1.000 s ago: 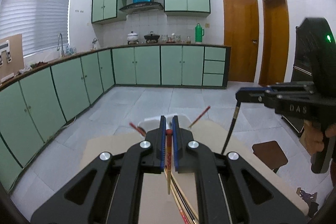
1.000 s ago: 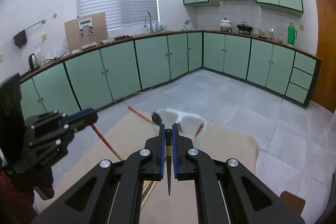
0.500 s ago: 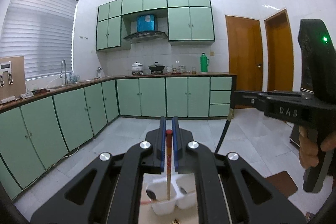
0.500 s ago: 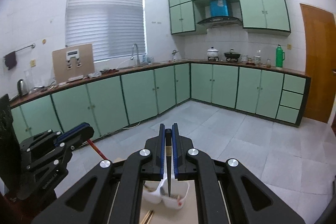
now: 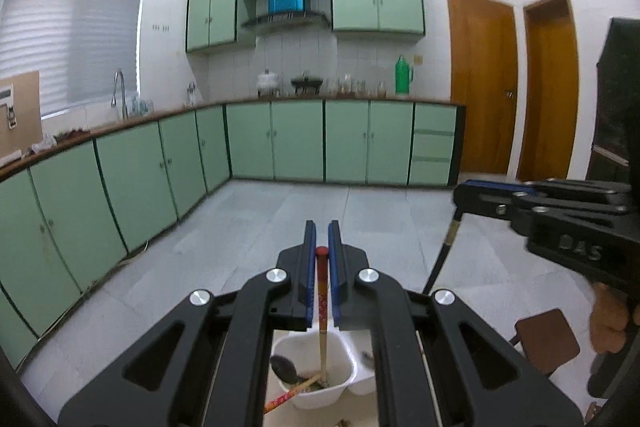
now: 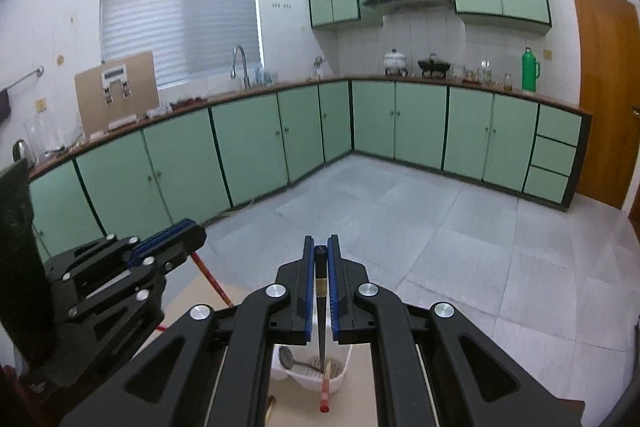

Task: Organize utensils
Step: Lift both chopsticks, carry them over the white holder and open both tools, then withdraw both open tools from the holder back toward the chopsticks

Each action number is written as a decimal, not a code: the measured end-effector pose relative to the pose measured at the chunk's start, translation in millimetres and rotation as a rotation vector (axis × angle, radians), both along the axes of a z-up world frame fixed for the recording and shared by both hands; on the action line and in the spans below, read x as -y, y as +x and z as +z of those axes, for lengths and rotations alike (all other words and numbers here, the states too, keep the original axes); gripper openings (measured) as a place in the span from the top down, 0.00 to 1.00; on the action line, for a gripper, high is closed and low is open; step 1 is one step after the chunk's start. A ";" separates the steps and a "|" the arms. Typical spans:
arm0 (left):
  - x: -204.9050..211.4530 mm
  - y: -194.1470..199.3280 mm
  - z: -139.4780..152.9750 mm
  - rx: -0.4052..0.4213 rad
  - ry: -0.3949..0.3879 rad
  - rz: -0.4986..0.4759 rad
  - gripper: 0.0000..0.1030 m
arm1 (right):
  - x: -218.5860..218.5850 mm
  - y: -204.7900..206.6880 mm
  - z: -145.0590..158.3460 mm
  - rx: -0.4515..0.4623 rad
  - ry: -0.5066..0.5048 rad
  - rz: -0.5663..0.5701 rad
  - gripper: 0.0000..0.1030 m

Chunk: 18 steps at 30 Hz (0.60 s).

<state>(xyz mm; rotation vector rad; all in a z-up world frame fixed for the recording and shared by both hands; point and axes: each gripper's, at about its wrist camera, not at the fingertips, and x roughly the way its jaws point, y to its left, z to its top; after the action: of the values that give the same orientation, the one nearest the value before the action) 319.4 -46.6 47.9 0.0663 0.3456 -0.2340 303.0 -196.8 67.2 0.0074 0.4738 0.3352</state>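
Having carried over from a second ago, both hand-held grippers, left (image 5: pixel 322 255) clamping a red chopstick (image 5: pixel 322 301), right (image 6: pixel 320 253) a black one (image 6: pixel 321 307), now hang above the white holder (image 5: pixel 316 373) at lower centre, ready to drop.

Open grey floor (image 5: pixel 320 219) far ahead, nothing standing on it. Near, white holder (image 5: pixel 320 387) sits under both grippers, its bins crowded with a spoon (image 5: pixel 284 367) and chopsticks. Brown stool (image 5: pixel 548 339) stands low on the right; green cabinets (image 5: pixel 120 187) wall the left and far sides.
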 end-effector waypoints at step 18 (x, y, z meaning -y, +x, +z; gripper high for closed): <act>-29.9 -53.0 -5.7 -0.015 -0.008 0.015 0.54 | 49.9 -60.4 -7.2 0.026 0.103 -0.068 0.44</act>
<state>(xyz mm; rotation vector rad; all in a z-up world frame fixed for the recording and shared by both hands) 266.4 -16.8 42.2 0.0541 0.3603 -0.2214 242.6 -246.7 59.9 0.1185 0.4293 0.2926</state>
